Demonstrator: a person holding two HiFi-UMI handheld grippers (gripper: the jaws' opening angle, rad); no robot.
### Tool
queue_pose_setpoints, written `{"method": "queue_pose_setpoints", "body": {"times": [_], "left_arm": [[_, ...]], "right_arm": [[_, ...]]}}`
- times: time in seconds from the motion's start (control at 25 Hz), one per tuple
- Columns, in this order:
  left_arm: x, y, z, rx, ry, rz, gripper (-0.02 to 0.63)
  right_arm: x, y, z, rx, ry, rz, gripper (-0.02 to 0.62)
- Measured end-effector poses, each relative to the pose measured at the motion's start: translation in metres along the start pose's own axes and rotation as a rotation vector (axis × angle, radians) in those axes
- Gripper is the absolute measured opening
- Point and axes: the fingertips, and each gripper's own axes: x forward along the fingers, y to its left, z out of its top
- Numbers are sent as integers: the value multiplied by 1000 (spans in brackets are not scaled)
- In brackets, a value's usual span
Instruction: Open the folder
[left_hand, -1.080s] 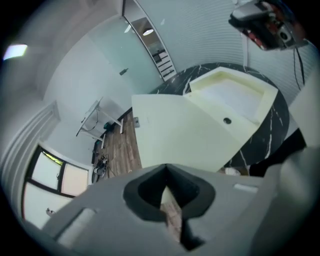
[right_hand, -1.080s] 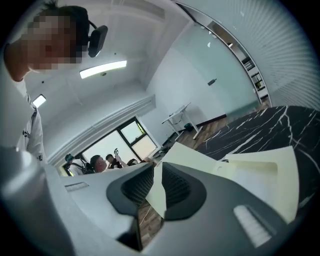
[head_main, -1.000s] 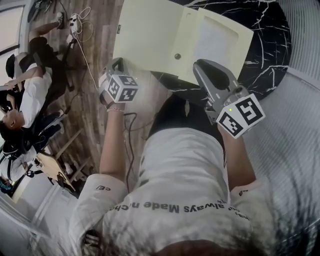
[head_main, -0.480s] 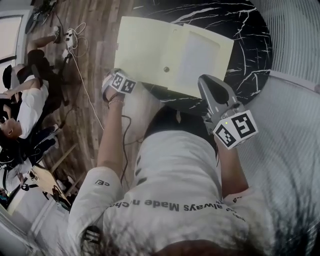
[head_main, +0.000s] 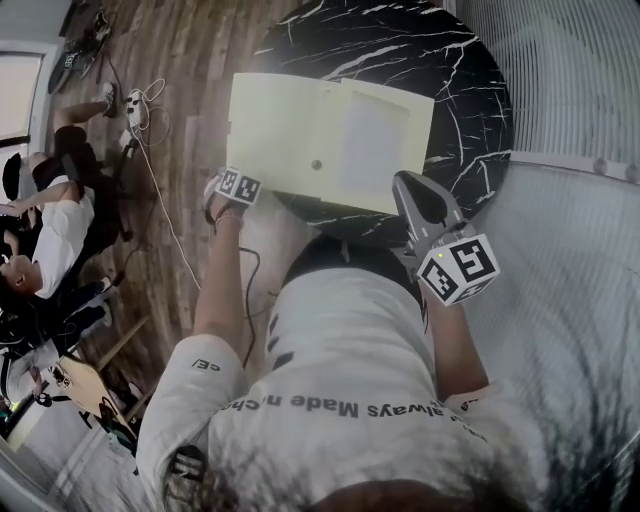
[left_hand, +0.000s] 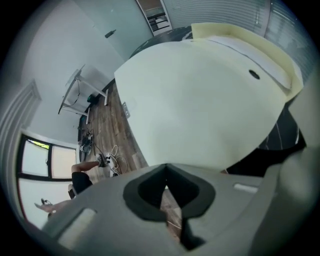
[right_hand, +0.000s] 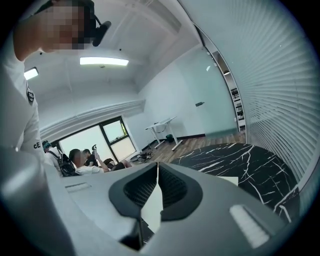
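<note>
A pale yellow folder (head_main: 300, 135) lies flat on the round black marble table (head_main: 470, 90), with a dark snap stud (head_main: 316, 164) near its middle. A lighter rectangular panel covers its right half. My left gripper (head_main: 238, 187) hangs off the table's near-left edge, pointing steeply down at the floor. Its jaws are shut on nothing, and in the left gripper view (left_hand: 165, 170) the folder (left_hand: 200, 100) fills the space above them. My right gripper (head_main: 410, 190) points about level at the table's near edge, just short of the folder. Its jaws (right_hand: 157, 167) are closing, all but together, with nothing between them.
The person's torso in a white T-shirt (head_main: 340, 360) fills the near side. Wooden floor (head_main: 190, 60) with cables and a power strip (head_main: 137, 100) lies left of the table. Seated people (head_main: 50, 230) are at the far left. Slatted blinds (head_main: 570, 100) close off the right.
My left gripper has dropped away from the folder's near edge, down beside the table. My right gripper has drawn back off the folder toward the table's edge, and its jaws have narrowed.
</note>
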Motion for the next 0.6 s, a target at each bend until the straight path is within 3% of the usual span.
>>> {"method": "queue_pose_setpoints", "body": {"times": [0.28,0.6], "left_arm": [[-48,14,0,-94,-78,24,2],[-130,19,14,-180,-231,73,2]], "right_arm": [[-17,0,13,-21,4,-26,3],[-38,4,26,-81,-9,-54,3]]}}
